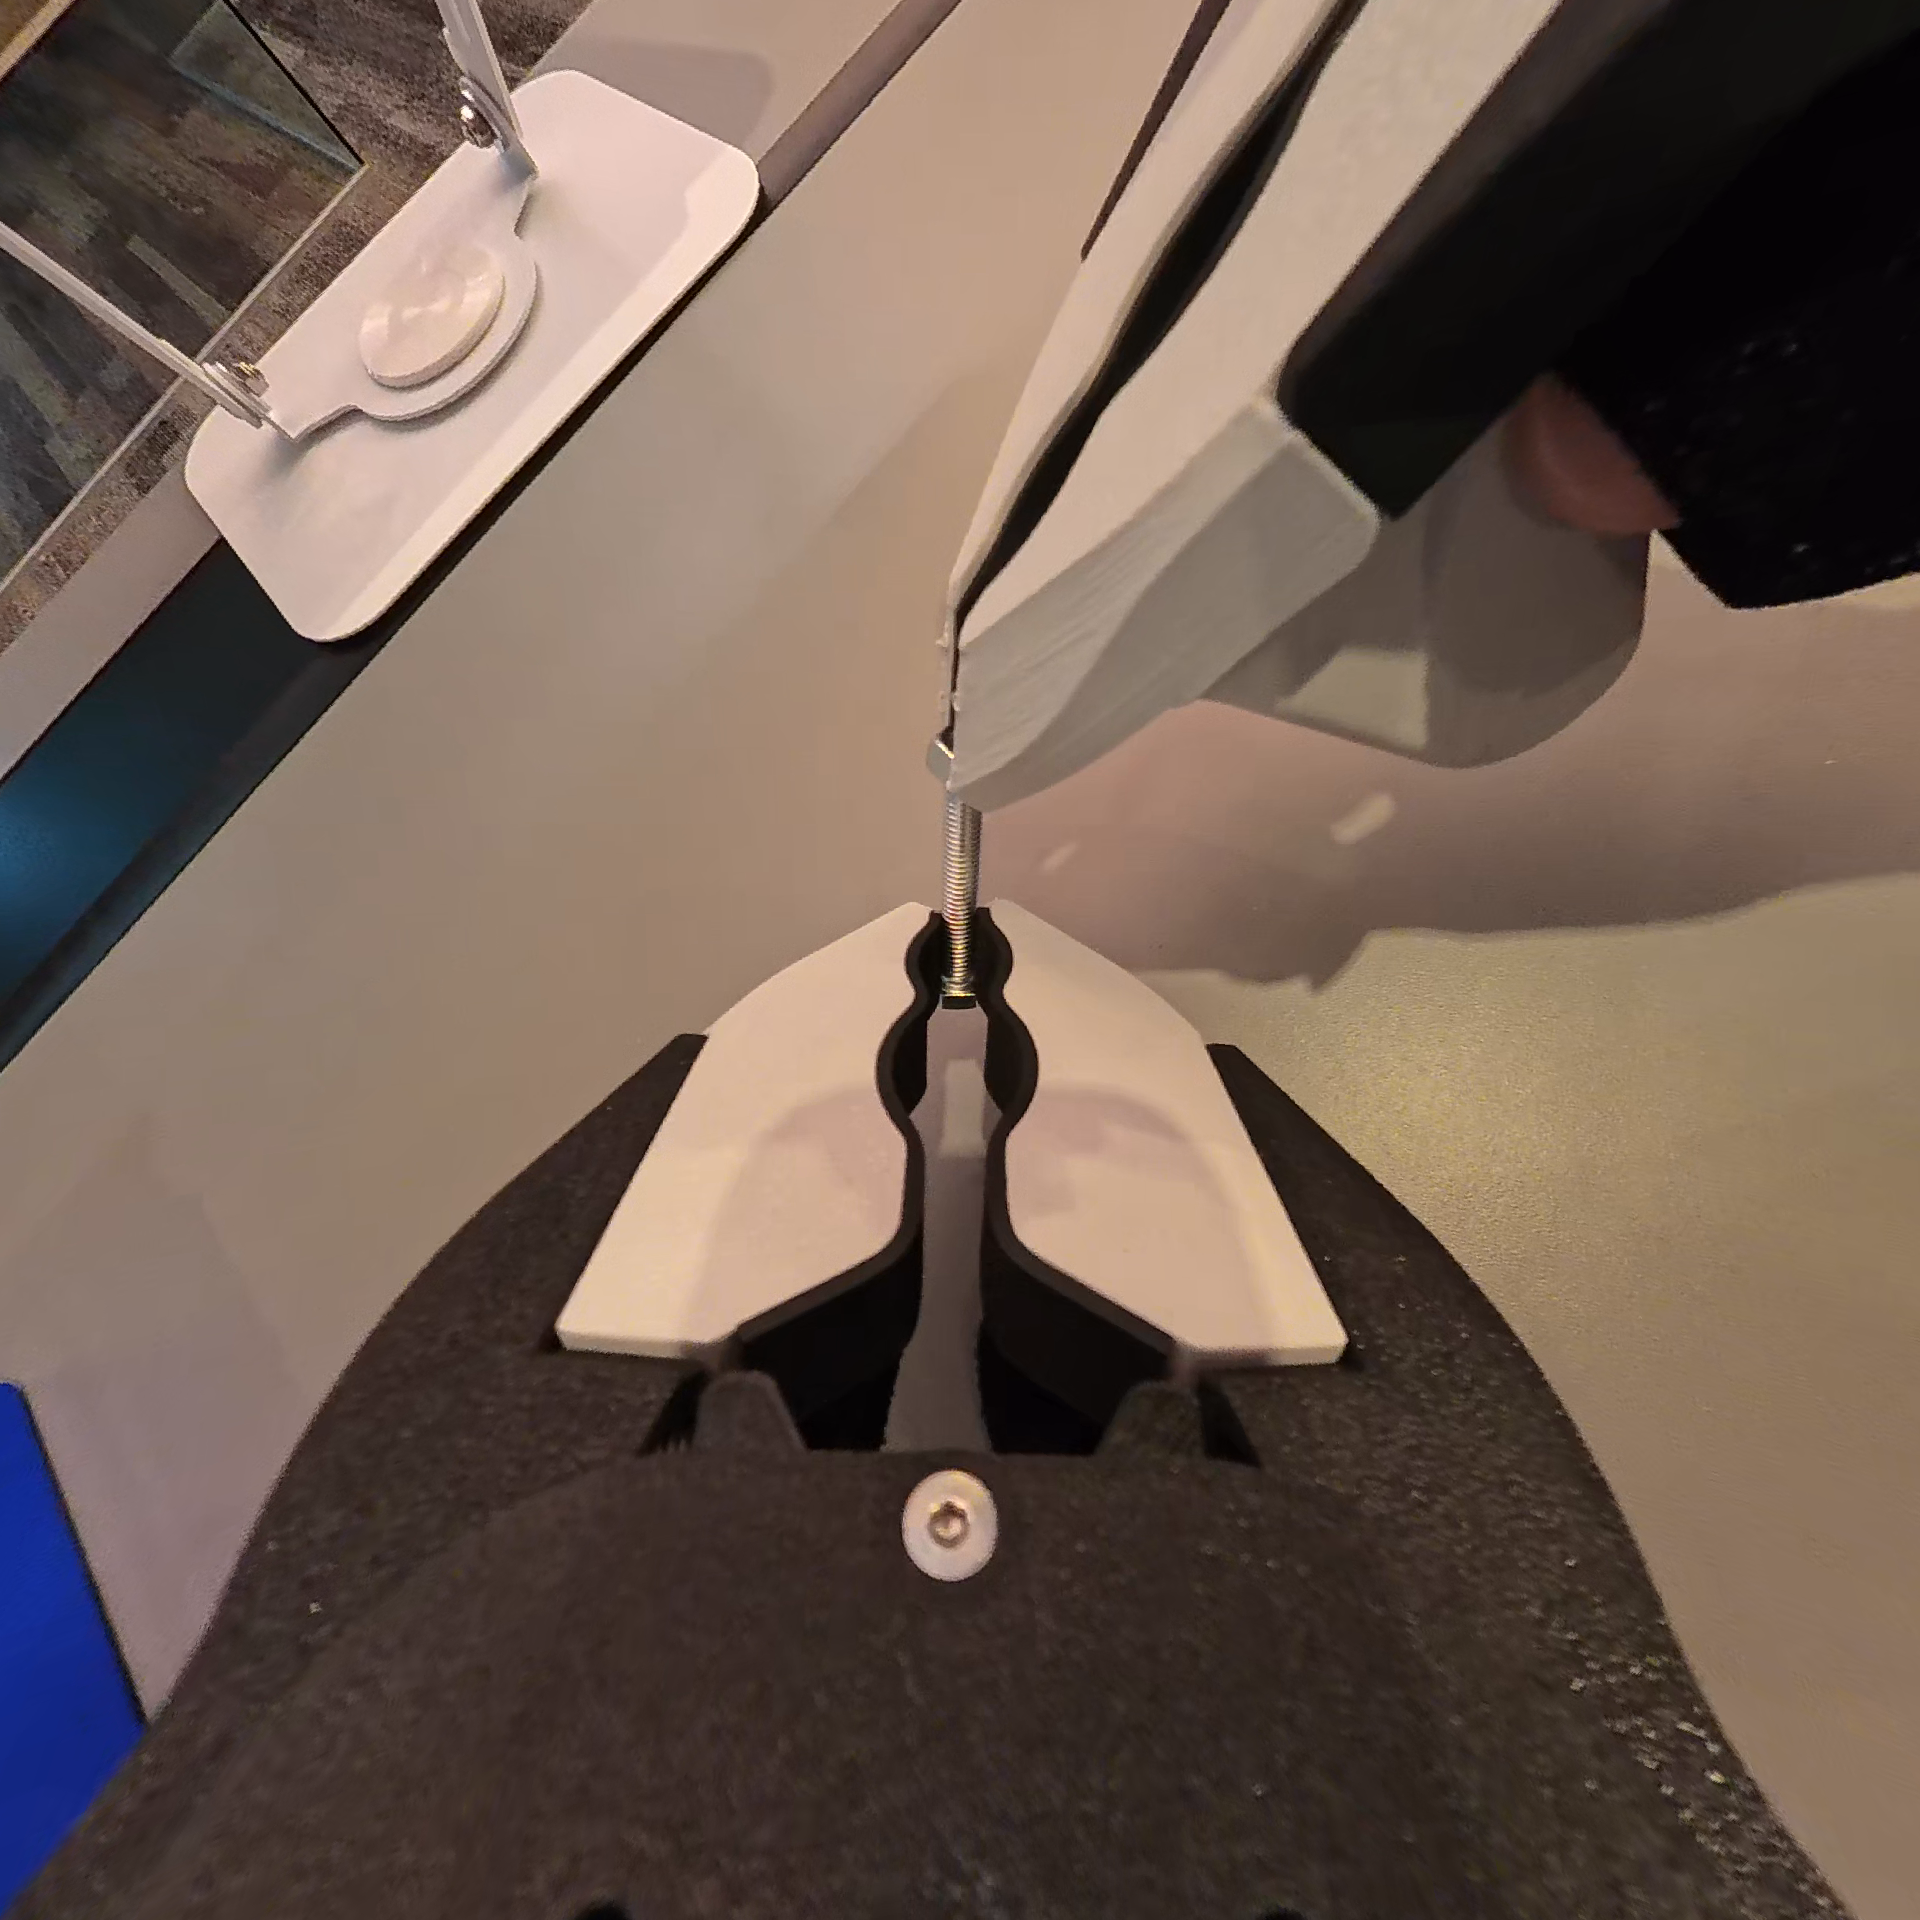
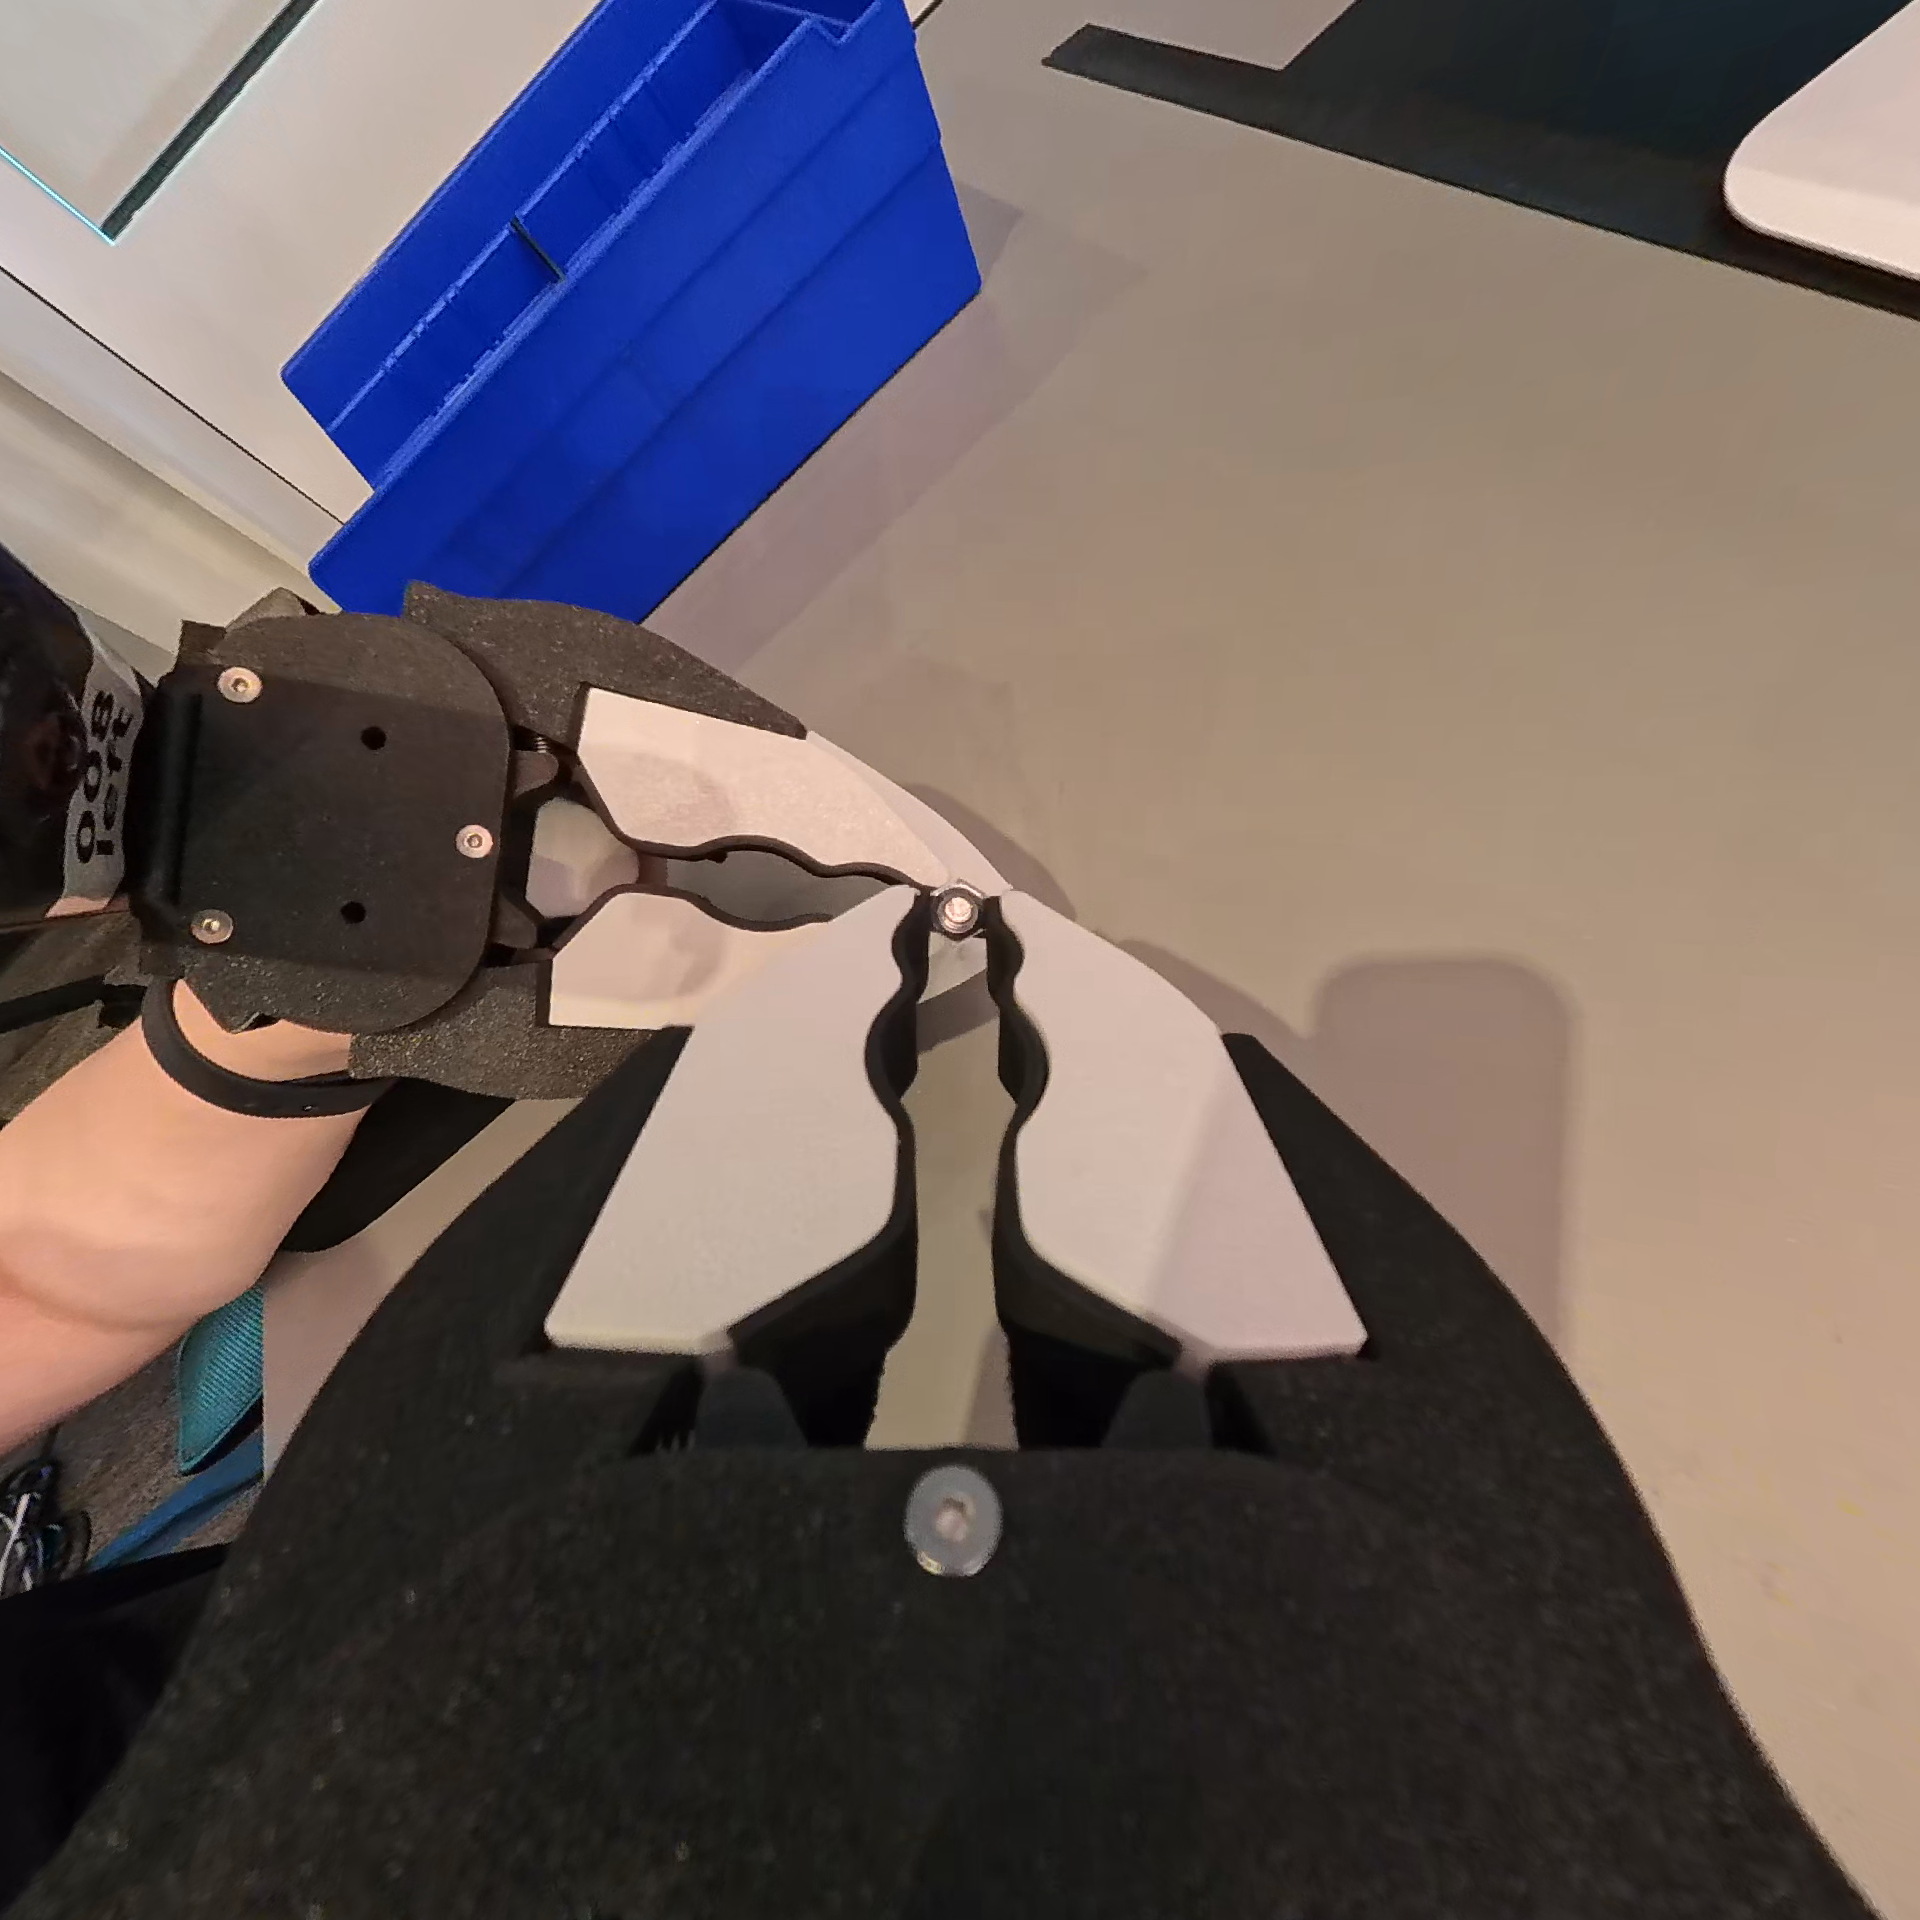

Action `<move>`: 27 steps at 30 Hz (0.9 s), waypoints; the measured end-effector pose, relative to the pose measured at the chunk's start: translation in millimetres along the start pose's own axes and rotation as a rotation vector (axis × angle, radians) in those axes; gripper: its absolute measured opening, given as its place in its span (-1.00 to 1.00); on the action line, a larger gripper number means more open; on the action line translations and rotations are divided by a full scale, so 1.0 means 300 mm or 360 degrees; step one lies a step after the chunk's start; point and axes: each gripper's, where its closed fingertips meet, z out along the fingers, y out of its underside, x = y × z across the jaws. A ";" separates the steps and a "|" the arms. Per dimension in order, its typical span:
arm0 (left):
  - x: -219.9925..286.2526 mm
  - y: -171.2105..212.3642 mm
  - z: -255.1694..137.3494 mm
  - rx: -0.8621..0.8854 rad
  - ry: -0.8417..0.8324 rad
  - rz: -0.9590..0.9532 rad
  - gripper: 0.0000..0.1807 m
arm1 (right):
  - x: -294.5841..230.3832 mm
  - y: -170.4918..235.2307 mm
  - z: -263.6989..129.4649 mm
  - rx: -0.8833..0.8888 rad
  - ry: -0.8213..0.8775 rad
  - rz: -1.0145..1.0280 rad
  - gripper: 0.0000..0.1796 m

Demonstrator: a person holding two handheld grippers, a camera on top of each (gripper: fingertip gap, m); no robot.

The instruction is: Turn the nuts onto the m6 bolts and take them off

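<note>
Protruding from the left gripper (image 1: pixel 956 935), which is clenched on its lower shank just above the head, the threaded bolt (image 1: pixel 958 873) is held above the grey desk (image 1: pixel 623 831). A hex nut (image 2: pixel 954 912) at the bolt's far end is pinched by the right gripper (image 2: pixel 951 920). A blue bin (image 2: pixel 644 312) stands on the desk beyond, and a white stand base (image 1: pixel 499 343) sits at its edge.

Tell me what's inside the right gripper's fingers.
A nut sits pinched at the tips of the right gripper, on the end of the bolt. The fingers cover how far it is threaded.
</note>
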 end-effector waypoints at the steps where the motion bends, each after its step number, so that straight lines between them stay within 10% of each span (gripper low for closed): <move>1: 0.001 0.000 0.000 -0.0001 0.0005 -0.0001 -0.94 | 0.000 0.001 0.000 -0.0005 0.0001 -0.0005 -0.89; 27: 0.022 -0.014 -0.015 0.0066 0.0150 -0.0069 -0.94 | -0.013 -0.031 -0.035 -0.0020 0.0024 -0.0239 -0.69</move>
